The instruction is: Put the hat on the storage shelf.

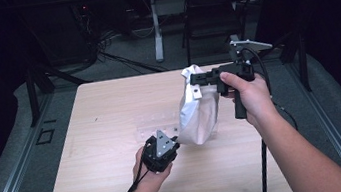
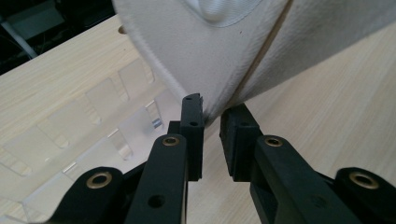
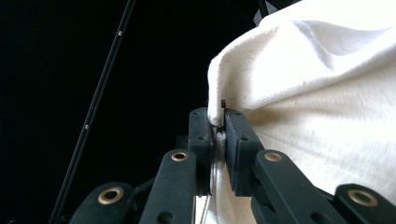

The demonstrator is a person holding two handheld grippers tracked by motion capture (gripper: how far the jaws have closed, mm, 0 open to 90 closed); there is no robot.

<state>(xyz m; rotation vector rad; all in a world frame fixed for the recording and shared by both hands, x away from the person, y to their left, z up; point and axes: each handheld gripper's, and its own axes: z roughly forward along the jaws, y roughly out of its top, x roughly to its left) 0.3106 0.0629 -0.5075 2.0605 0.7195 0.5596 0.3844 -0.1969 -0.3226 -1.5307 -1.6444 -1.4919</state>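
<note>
A white cloth bag hangs over the wooden table, its bottom resting near the table's middle. My right gripper is shut on the bag's upper edge and holds it up; in the right gripper view the cloth is pinched between the two jaws of the right gripper. My left gripper sits low at the bag's bottom left corner. In the left gripper view the left gripper stands slightly apart, with the bag's corner just at the tips and bare table showing through the gap.
A clear plastic compartment tray lies flat on the table left of the bag. Behind the table stand a dark chair and a white desk leg, with cables on the floor. Black stands flank the table.
</note>
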